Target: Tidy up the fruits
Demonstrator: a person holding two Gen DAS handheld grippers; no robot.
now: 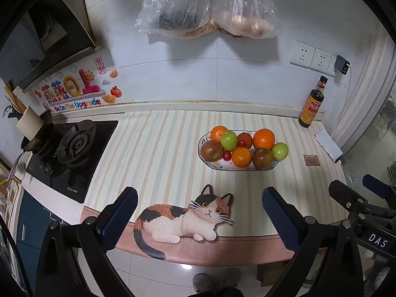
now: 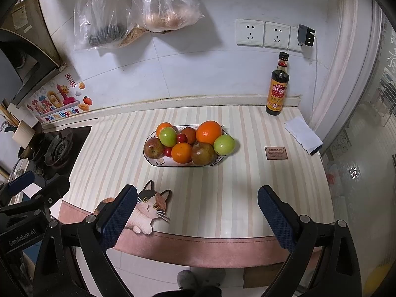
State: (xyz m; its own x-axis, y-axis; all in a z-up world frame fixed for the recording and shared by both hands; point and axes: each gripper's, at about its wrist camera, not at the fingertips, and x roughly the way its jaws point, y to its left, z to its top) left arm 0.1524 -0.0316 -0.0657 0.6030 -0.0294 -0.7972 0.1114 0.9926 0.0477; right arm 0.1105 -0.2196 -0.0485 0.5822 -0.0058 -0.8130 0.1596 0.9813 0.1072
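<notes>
Ceramic fruit plate point(image 2: 158, 161) well ahead of both | left claw point(image 1: 199, 219) spread, empty | right claw point(image 2: 196, 216) spread, empty

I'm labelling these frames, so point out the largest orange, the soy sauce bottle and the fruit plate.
largest orange point(image 2: 208, 132), right wrist view, middle of its skin.
soy sauce bottle point(image 2: 276, 94), right wrist view, yellow label.
fruit plate point(image 1: 224, 166), left wrist view, bare near rim.

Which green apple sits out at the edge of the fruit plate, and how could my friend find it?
Start at the oval plate on the striped countertop. Go to its right end, the side nearer the dark sauce bottle. The green apple there leans out over the rim beside the biggest orange, while the other green one is tucked among fruit near the left.
</notes>
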